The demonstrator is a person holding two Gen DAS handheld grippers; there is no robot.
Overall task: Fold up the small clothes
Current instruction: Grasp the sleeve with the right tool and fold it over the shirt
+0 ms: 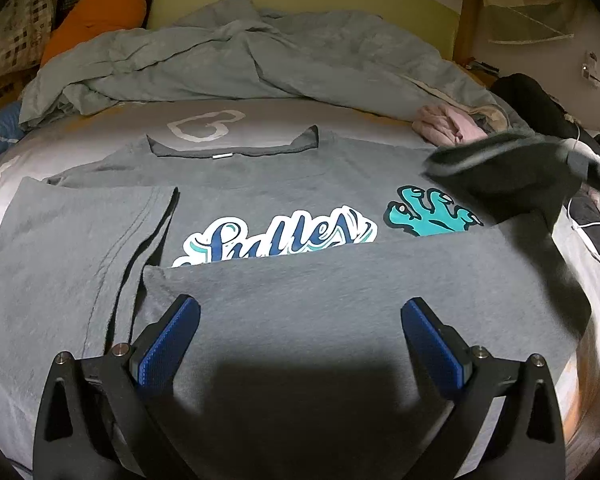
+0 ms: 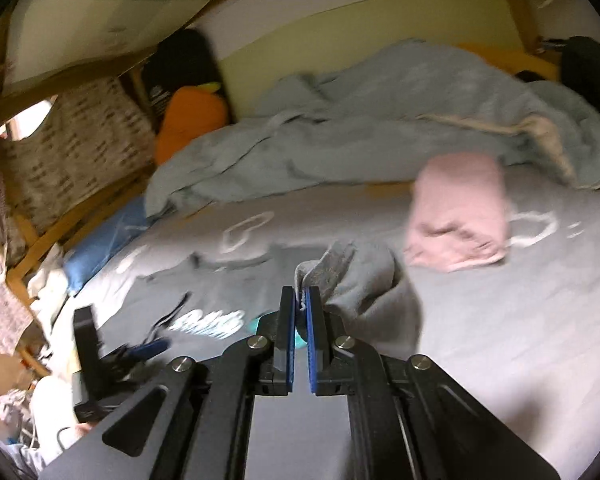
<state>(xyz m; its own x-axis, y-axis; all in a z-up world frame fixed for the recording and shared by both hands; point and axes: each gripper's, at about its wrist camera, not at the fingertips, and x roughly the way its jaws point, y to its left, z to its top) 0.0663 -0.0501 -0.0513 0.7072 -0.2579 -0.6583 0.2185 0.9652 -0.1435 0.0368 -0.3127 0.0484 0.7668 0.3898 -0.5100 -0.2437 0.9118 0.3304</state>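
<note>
A grey T-shirt (image 1: 300, 184) lies flat on a bed (image 1: 380, 120), its bottom hem folded up over the printed lettering. The left hand-held gripper (image 1: 300, 312) hovers just above that folded part, released, jaws spread wide with nothing between them. The right hand-held gripper (image 2: 300, 300) is clenched on a bunched sleeve (image 2: 356, 280) of the shirt, lifted ahead of its fingers. A pink garment (image 2: 458, 212) lies beyond it.

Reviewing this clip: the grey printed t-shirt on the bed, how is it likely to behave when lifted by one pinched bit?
Probably floppy: the grey t-shirt already drapes in soft folds, and the bit pinched in the right gripper bunches and hangs limp. Likely light, since a small pinch holds that fabric up. It shouldn't roll, but folded layers may slide apart on the smooth bedsheet.
</note>
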